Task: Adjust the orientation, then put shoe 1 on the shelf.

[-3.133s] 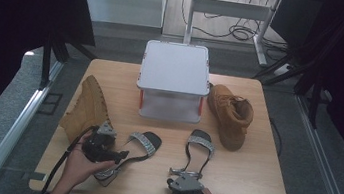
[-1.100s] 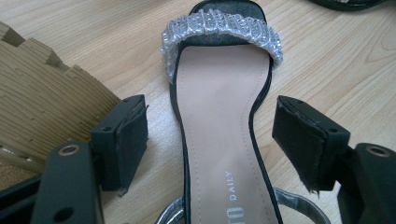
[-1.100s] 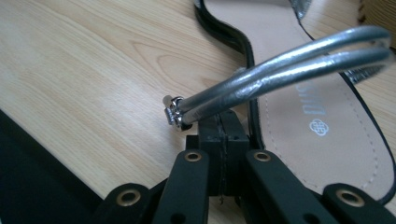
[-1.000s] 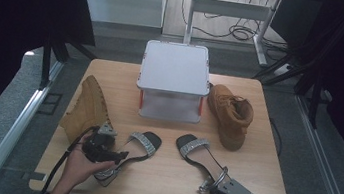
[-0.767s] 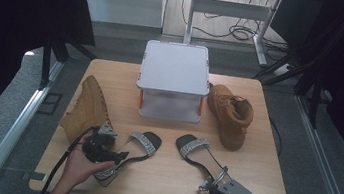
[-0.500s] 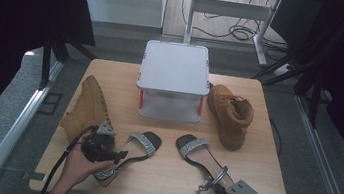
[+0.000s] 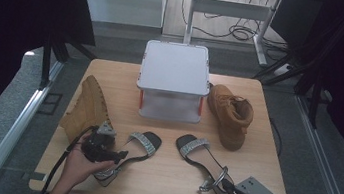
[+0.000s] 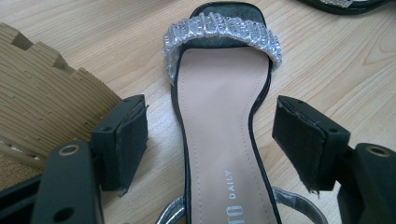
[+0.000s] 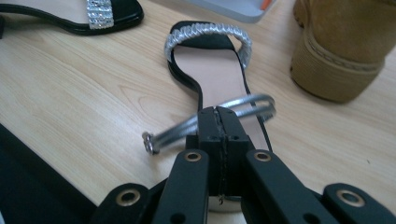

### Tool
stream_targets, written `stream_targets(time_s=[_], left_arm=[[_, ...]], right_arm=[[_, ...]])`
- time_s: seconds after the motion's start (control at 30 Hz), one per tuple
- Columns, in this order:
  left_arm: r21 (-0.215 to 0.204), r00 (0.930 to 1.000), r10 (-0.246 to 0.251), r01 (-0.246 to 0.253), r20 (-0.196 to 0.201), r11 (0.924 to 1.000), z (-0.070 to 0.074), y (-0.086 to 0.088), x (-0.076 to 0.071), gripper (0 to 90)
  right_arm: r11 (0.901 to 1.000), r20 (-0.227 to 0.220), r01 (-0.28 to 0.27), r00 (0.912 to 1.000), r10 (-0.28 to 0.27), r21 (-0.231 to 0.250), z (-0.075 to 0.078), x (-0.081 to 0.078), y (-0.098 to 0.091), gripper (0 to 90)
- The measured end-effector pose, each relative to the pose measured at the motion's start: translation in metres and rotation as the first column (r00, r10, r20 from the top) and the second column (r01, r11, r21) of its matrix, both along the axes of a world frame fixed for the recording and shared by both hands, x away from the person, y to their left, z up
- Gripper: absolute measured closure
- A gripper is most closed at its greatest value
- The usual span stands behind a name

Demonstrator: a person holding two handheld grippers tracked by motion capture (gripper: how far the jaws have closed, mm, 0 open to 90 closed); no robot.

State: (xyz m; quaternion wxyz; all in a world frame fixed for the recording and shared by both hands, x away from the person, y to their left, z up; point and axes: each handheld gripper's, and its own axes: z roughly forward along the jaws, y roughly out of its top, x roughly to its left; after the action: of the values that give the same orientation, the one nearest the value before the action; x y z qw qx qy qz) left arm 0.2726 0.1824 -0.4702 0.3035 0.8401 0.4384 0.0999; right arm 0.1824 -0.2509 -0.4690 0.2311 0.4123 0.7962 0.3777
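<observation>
Sandals are being handled on the wooden counter [image 7: 160, 173]. The right tool [image 9: 219, 116] is clamped shut on the silver ankle strap [image 9: 243, 105] of the right sandal [image 7: 200, 156], its two black jaws pressed flat together with the strap pinched between them. That sandal is seen lying near the front edge of the counter, right of centre, with its glittering toe band [image 9: 205, 31] pointed away toward the white storage box [image 7: 174, 79]; the heel end is held at the tool.

The left tool [image 8: 210, 140] is held wide, its jaws standing on either side of the left sandal [image 8: 219, 135] without touching it. The pads [image 8: 133, 135] are kept apart from the sole's black edge, and the sandal is seen lying flat between them, its sparkling band [image 8: 222, 30] ahead. In the high view this tool [image 7: 102, 148] is gripped by a hand [image 7: 77, 165] at the front left of the counter.

A tan boot [image 7: 231, 112] is stood just right of the box, and another tan boot [image 7: 87, 108] is laid on its side at the left, its ridged sole [image 8: 42, 98] close to the left tool.
</observation>
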Motion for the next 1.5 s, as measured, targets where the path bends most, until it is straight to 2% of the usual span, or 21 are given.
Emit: stream_targets(time_s=[0.23, 0.3, 0.43, 0.7, 0.87, 1.0, 1.2, 1.37, 1.5], left_arm=[[0.000, 1.0000, 0.007, -0.007, 0.001, 1.0000, 0.000, -0.002, 0.000, 27.0], [0.001, 1.0000, 0.006, -0.006, 0.004, 1.0000, 0.000, -0.003, -0.001, 27.1], [0.022, 1.0000, -0.004, 0.004, -0.002, 0.9998, -0.001, -0.005, -0.002, 27.1], [0.049, 0.9999, -0.007, 0.008, -0.012, 0.9988, -0.001, -0.012, 0.003, 27.0], [0.059, 0.9997, -0.007, 0.008, -0.025, 0.9982, 0.002, -0.013, 0.005, 27.1], [0.091, 0.9985, -0.011, 0.016, -0.054, 0.9957, 0.000, -0.016, 0.006, 27.1], [0.142, 0.9926, -0.033, 0.049, -0.117, 0.9887, -0.015, -0.025, 0.008, 27.0], [0.159, 0.9876, -0.029, 0.054, -0.154, 0.9858, -0.024, -0.028, 0.010, 26.6], [0.169, 0.9836, -0.025, 0.055, -0.179, 0.9841, -0.030, -0.027, 0.013, 26.6]], right_arm=[[0.9995, 0.010, -0.030, 0.9995, 0.030, 0.014, 0.005, 0.014, 0.009, 88.9], [0.9982, 0.006, -0.051, 0.9987, 0.051, 0.030, 0.006, 0.018, 0.013, 80.4], [0.9957, -0.011, -0.089, 0.9960, 0.089, 0.028, 0.003, 0.022, 0.021, 73.1], [0.9965, -0.047, -0.081, 0.9955, 0.082, 0.020, 0.001, 0.038, 0.024, 51.7], [0.9967, -0.053, -0.079, 0.9954, 0.080, 0.017, 0.003, 0.050, 0.027, 42.6], [0.9967, -0.062, -0.078, 0.9949, 0.079, 0.022, 0.004, 0.056, 0.029, 40.1], [0.9975, -0.071, -0.069, 0.9950, 0.070, 0.013, -0.001, 0.052, 0.025, 39.7], [0.9979, -0.069, -0.059, 0.9958, 0.060, 0.027, -0.003, 0.050, 0.020, 39.7], [0.9983, -0.074, -0.054, 0.9957, 0.055, 0.020, -0.004, 0.053, 0.022, 39.7]])
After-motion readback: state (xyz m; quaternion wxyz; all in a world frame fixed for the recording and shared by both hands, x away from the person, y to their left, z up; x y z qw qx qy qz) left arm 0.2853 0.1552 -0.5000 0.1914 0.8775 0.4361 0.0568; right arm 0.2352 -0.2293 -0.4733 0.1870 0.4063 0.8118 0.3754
